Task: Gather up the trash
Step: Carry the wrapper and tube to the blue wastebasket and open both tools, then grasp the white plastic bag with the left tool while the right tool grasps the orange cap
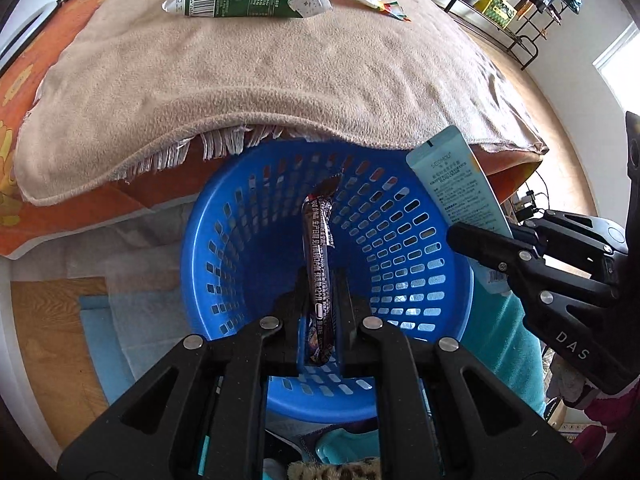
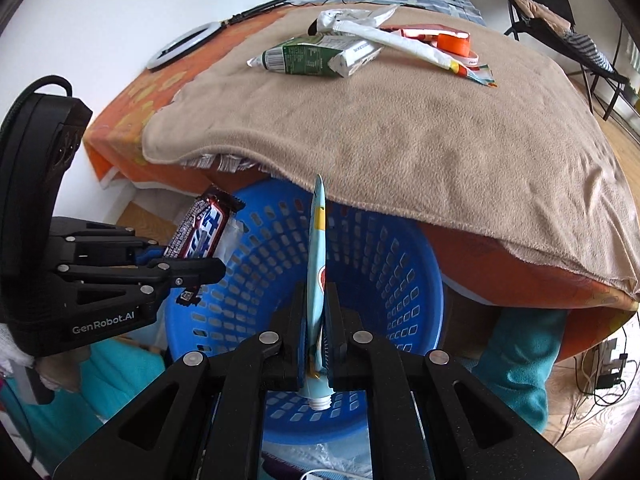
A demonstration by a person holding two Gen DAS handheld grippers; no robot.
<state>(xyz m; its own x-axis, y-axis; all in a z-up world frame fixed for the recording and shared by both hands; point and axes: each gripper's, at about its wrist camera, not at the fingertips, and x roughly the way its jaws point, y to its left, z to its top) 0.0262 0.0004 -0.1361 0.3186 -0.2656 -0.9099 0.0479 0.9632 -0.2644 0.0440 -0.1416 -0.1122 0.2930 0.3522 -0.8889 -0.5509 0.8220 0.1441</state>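
Note:
My left gripper [image 1: 320, 280] is shut on a dark candy bar wrapper [image 1: 318, 248], held edge-on over the blue perforated basket [image 1: 224, 240]. From the right wrist view the same wrapper [image 2: 204, 228] shows in the left gripper [image 2: 208, 270] at the basket's left rim. My right gripper [image 2: 316, 296] is shut on a flattened light-blue tube [image 2: 316, 248], cap end toward the camera, above the blue basket [image 2: 380, 280]. The tube [image 1: 456, 184] also appears at the right of the left wrist view, clamped by the right gripper [image 1: 464, 240].
A beige blanket [image 2: 400, 128] covers the orange-sheeted bed [image 2: 120, 120] behind the basket. On it lie a green carton [image 2: 316, 56], a white squeezed tube [image 2: 384, 36] and orange wrappers [image 2: 452, 42]. A white ring light [image 2: 180, 46] lies at the back left. Teal cloth [image 2: 520, 360] lies beside the basket.

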